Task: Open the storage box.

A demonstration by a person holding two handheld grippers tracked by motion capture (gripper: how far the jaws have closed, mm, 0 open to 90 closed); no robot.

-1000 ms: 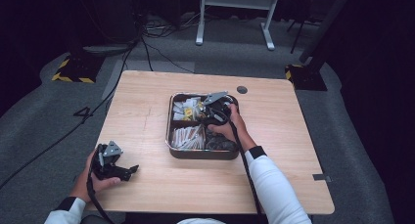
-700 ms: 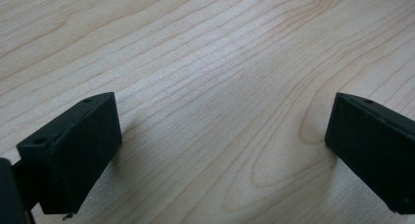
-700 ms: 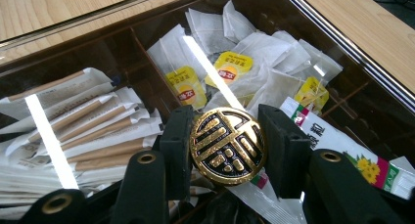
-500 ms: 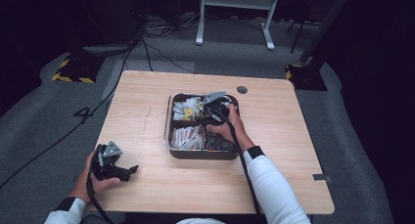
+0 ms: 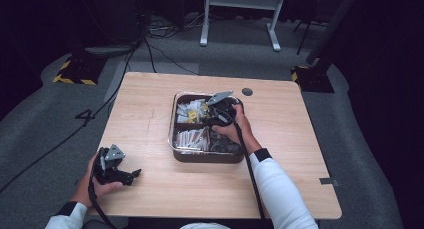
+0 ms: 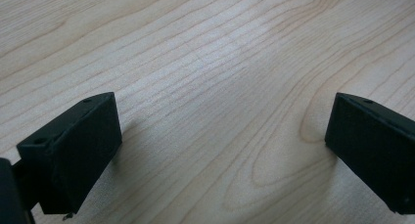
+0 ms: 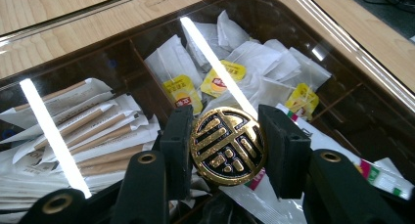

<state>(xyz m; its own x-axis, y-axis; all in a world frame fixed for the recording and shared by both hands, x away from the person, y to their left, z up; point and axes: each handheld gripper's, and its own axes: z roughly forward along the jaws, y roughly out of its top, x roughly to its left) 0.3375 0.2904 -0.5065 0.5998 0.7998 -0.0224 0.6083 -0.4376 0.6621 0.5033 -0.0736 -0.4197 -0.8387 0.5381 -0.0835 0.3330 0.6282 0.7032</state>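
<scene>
In the right gripper view, the glass lid (image 7: 147, 48) of the compartment box (image 7: 313, 23) runs past the frame's left, top and right edges. Two bright light streaks across the glass cover parts of the tea bags (image 7: 230, 62) and paper-wrapped sticks (image 7: 93, 131) beneath. The print on the yellow tea bag tags (image 7: 182, 93) is too small to read. In the high view, the box's near right compartment (image 5: 225, 146) is too dark to make out.

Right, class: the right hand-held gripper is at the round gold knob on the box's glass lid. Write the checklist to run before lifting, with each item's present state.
1. Right hand-held gripper jaws on both sides of the gold knob: ok.
2. Pads pressing the knob: ok.
3. Glass lid seated on the box: ok.
4. Left hand-held gripper open over the table, away from the box: ok.
5. Lid free to lift: cannot tell.
</scene>
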